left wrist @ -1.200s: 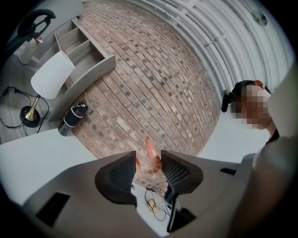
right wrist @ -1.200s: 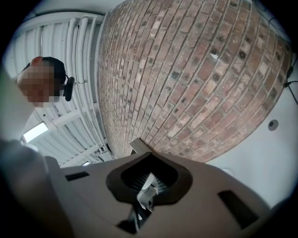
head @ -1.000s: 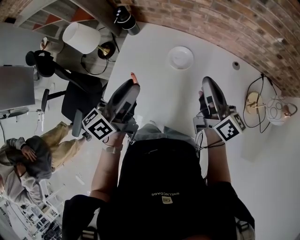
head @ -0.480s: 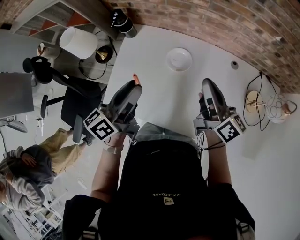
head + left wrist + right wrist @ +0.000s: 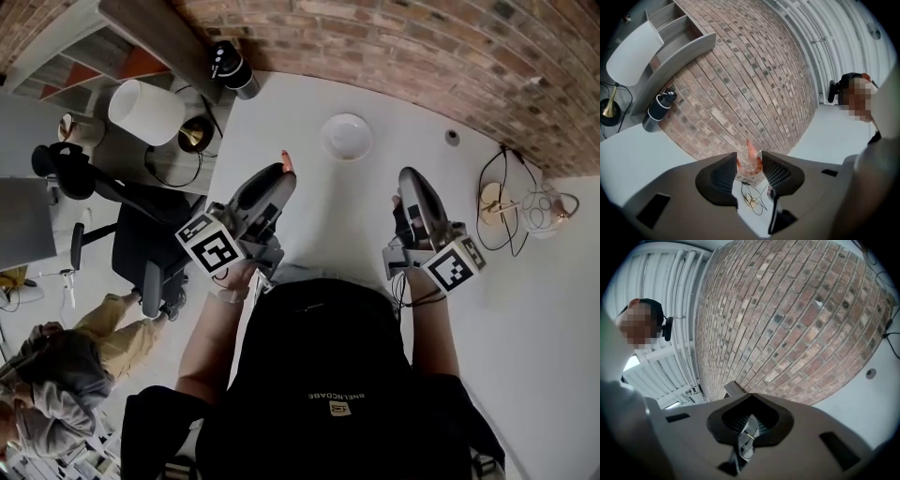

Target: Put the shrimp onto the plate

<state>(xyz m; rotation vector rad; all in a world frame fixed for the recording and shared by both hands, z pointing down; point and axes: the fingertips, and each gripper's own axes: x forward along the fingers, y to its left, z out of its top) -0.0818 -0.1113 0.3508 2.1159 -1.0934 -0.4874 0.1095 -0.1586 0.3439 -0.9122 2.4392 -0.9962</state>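
Red-brown brick wall [image 5: 422,47] runs along the far edge of a white table [image 5: 328,216], and a person stands at the near edge with a gripper in each hand.

The left gripper [image 5: 281,175] pinches a small orange-pink shrimp [image 5: 286,161] between its dark ribbed pads. In the left gripper view the shrimp [image 5: 750,159] sits upright between the jaws of the left gripper [image 5: 749,168], its tail poking up past the tips with the brick wall [image 5: 740,84] behind it. A round white plate [image 5: 347,139] lies flat on the table, further off and to the right of the shrimp. The two are apart, and the plate is bare.

The right gripper [image 5: 410,176] is held over the table on the right, about level with the left one. In its own view the jaws of the right gripper [image 5: 750,404] are pressed together with nothing between them.

A black cylindrical container [image 5: 230,67] stands at the far left corner of the table against the wall. Left of it, off the table, is a white lampshade [image 5: 145,112]. At the far right a brass-coloured base with a looping black cable [image 5: 489,199] rests on the table. Between it and the plate lies a small grey round item [image 5: 453,138], too small to identify.
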